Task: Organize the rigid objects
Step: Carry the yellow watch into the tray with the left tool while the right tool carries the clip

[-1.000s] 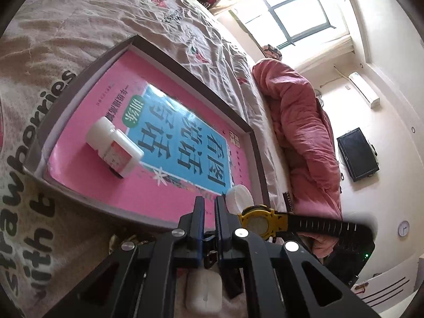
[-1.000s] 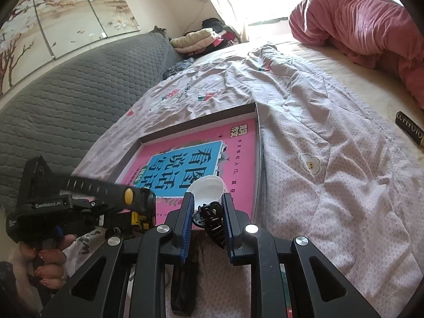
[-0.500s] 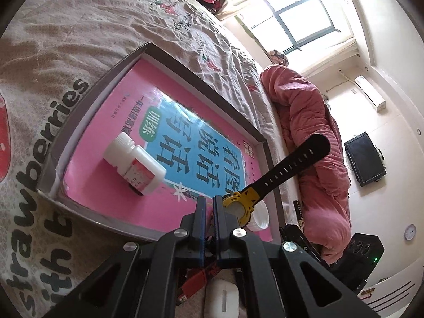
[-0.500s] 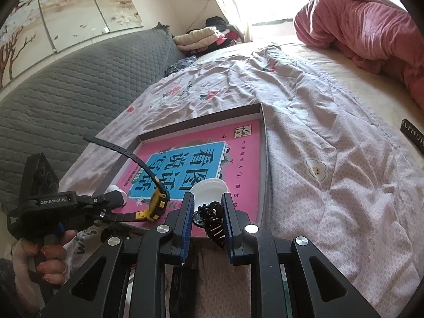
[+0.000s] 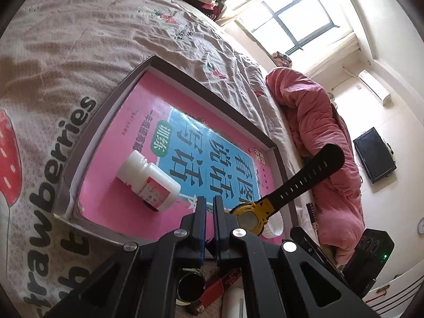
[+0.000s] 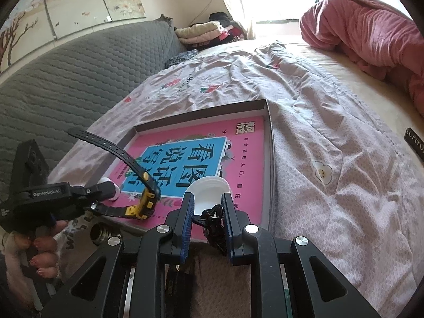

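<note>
My left gripper (image 5: 209, 204) is shut on the strap of a yellow and black watch (image 5: 251, 212), also in the right wrist view (image 6: 144, 206). It holds the watch just above the near edge of a grey tray (image 5: 111, 103) lined with a pink book. A white pill bottle (image 5: 148, 180) lies on its side in the tray. A white cap (image 6: 209, 190) lies in the tray's near right part. My right gripper (image 6: 205, 209) is shut on a black hair claw clip (image 6: 213, 220) at the tray's near edge (image 6: 271, 175).
The tray lies on a patterned bedsheet (image 6: 331, 185). A pink duvet (image 6: 371, 31) is bunched at the far right. A grey headboard (image 6: 66, 79) runs along the left. Small items, a round metal piece (image 5: 189, 286) and a white object (image 5: 233, 304), lie below my left gripper.
My left gripper has carried the watch forward over the tray's near edge, and the watch has swung so its free strap points up. My right gripper has stayed almost still with the clip.
</note>
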